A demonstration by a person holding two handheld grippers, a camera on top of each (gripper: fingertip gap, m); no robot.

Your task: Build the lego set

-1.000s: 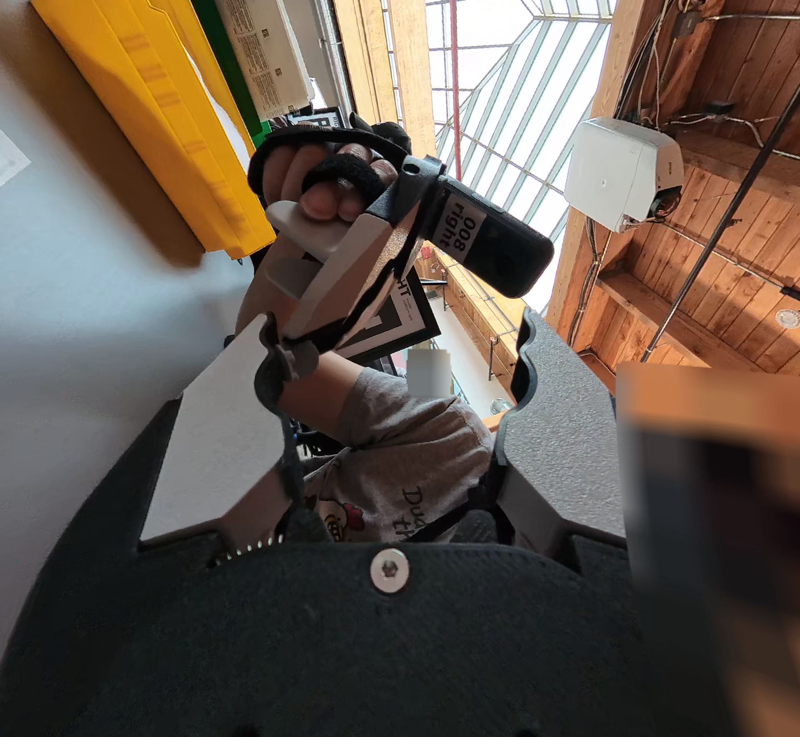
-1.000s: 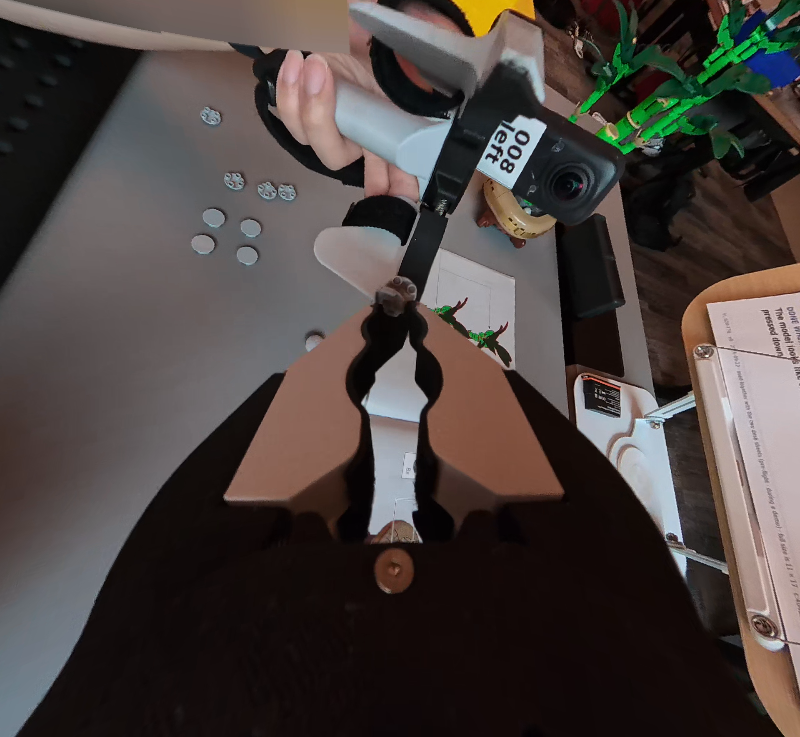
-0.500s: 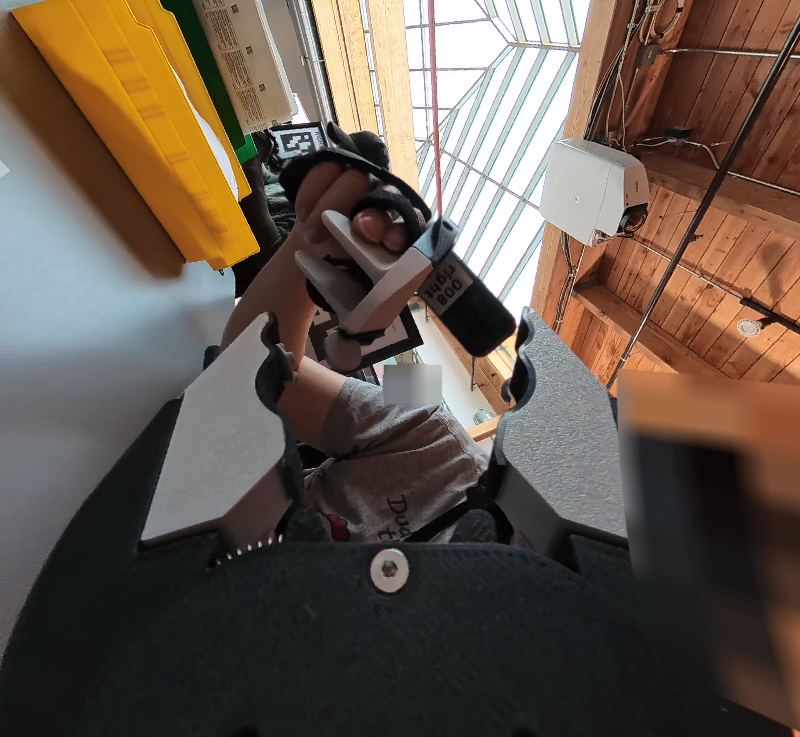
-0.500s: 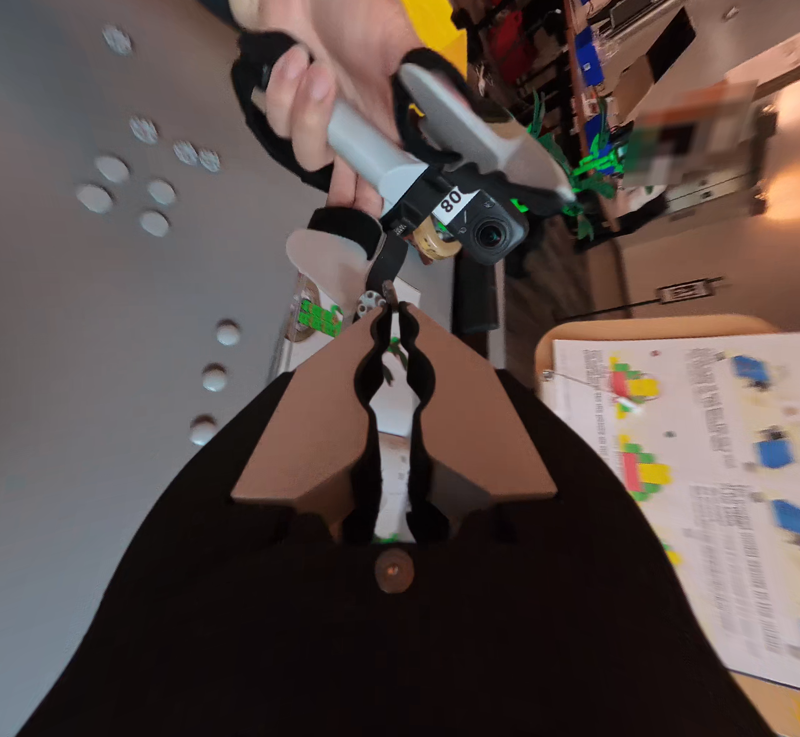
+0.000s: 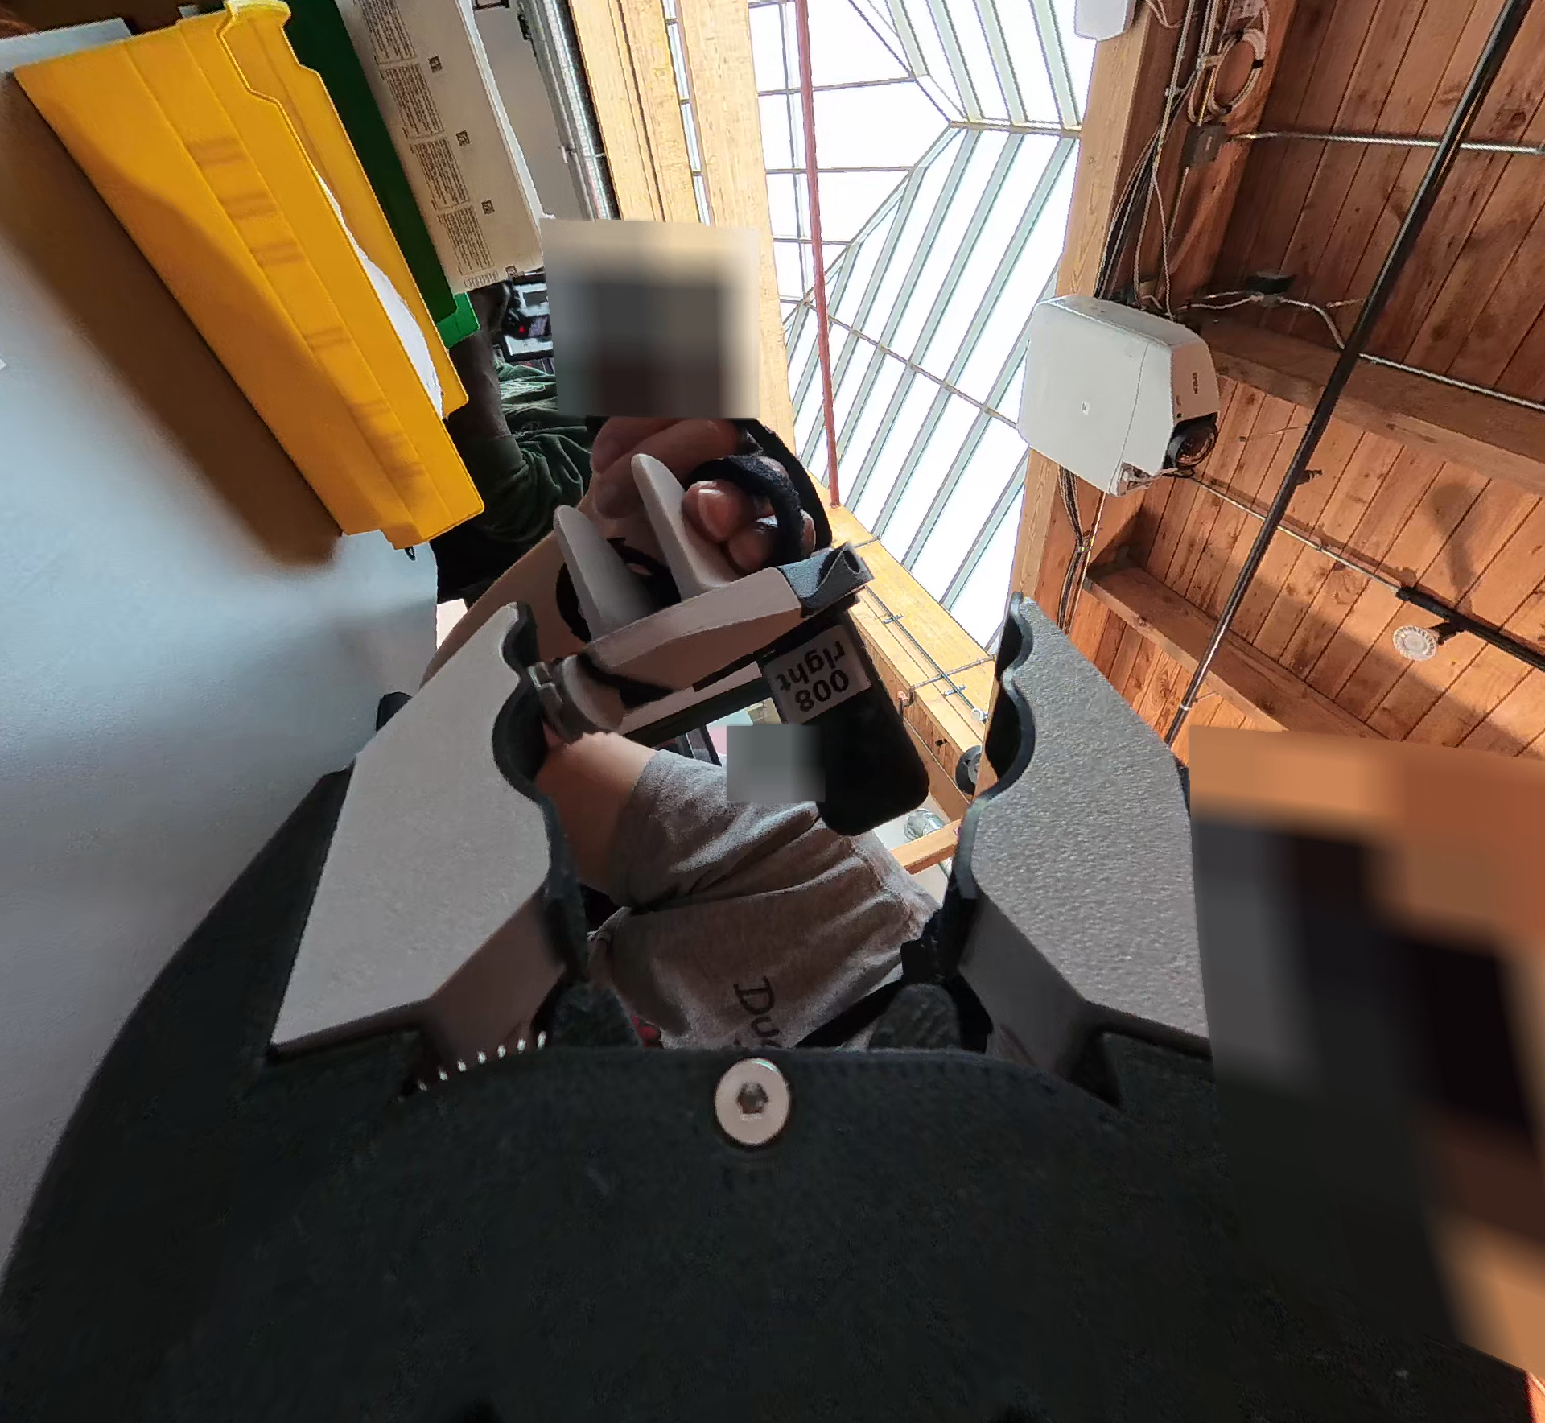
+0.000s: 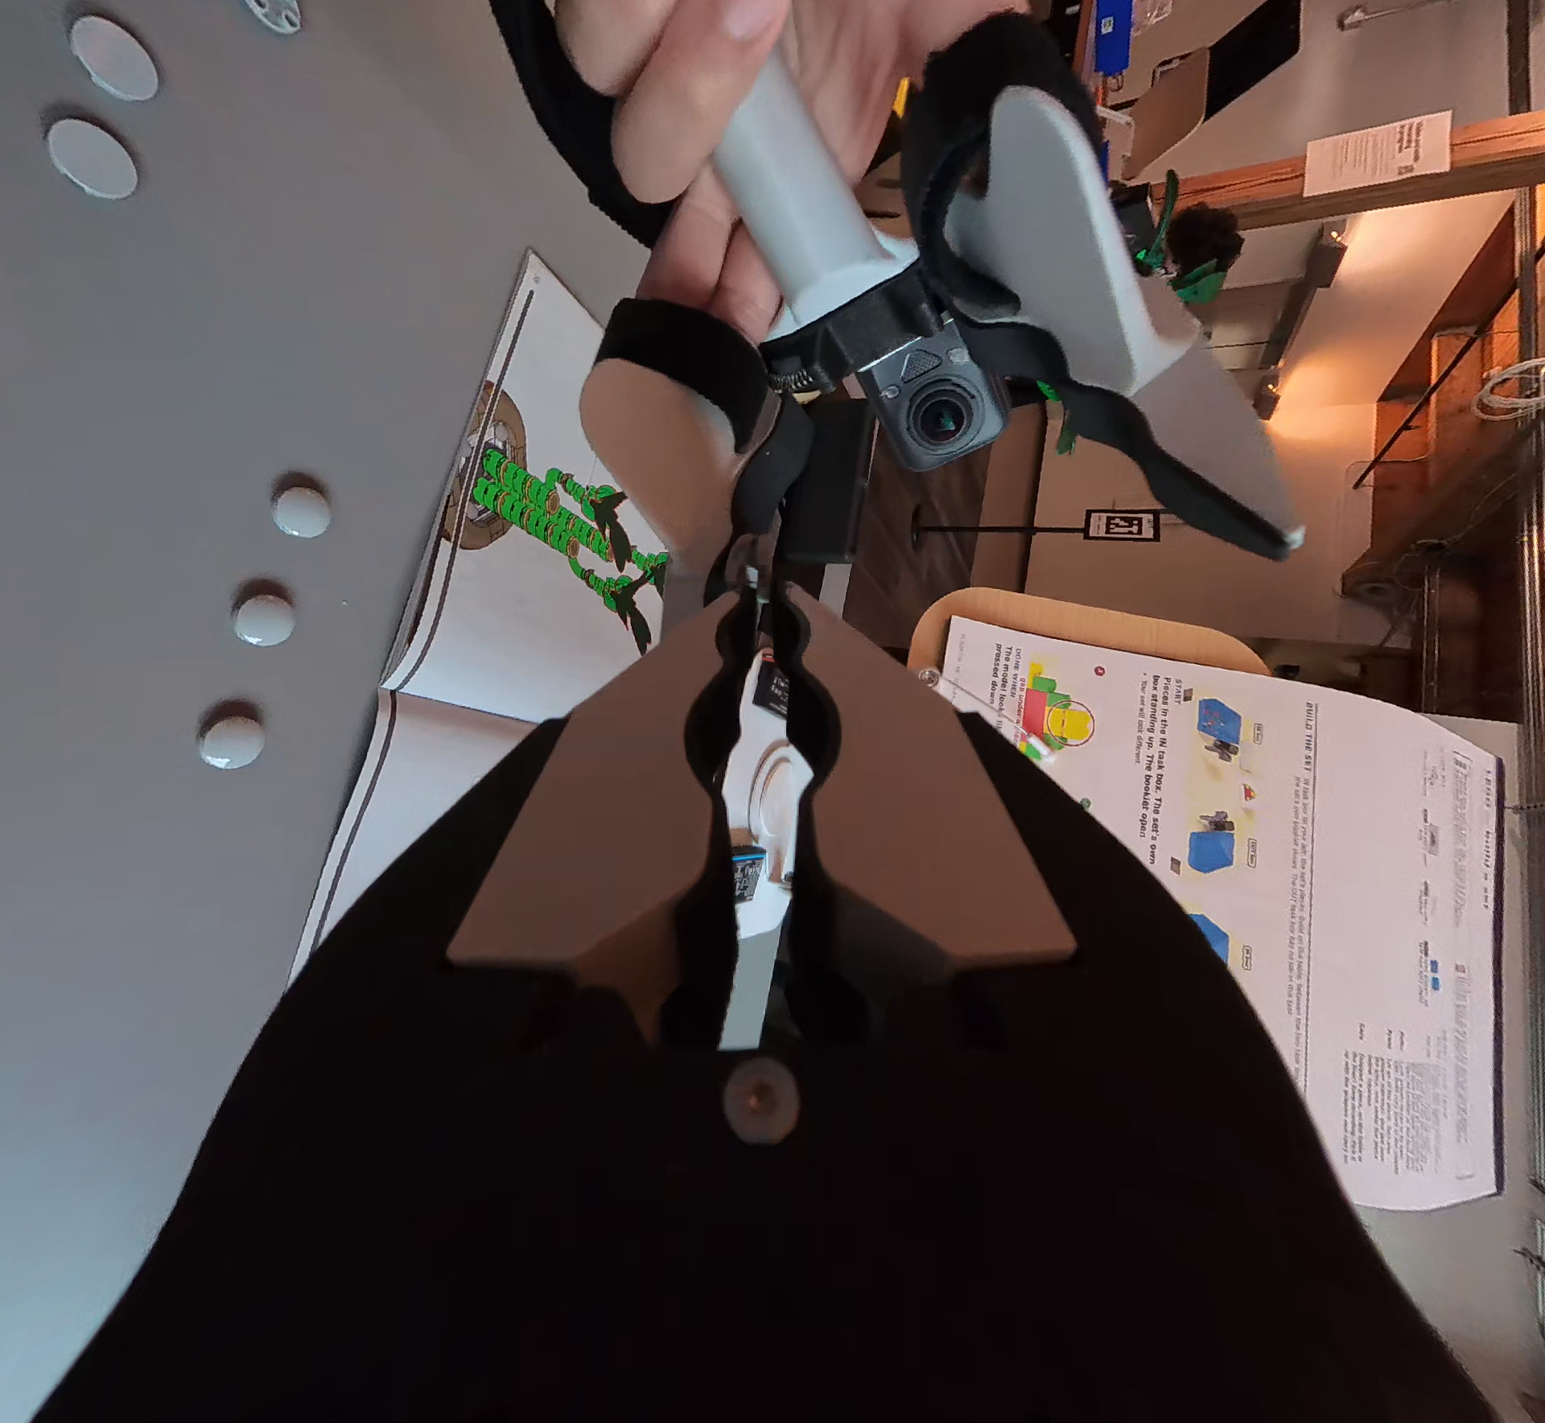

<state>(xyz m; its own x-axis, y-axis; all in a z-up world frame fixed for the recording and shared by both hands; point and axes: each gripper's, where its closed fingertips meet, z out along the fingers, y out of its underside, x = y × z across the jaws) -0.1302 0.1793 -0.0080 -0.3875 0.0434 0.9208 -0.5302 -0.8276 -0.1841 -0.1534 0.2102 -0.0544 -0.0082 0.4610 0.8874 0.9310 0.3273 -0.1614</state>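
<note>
The right gripper is pinching a small grey round piece at the very tips of its jaws, which are pressed almost together with only a thin gap behind the tips. The left gripper is holding its jaws spread wide and gripping nothing.

Over the last second the right gripper has been pulling a little away and is now coming back in. In the left wrist view it is sitting closer and turned more level, with the piece touching the inner edge of the left gripper's left finger. Both tools are being held up off the bench.

That is looking like a hand-over or a re-seating of the piece against the other tool, not yet a placement on the model. The remaining grey discs and domes are lying on the far left of the bench, beside the open instruction booklet. A yellow bin is standing at the bench's far edge.
</note>
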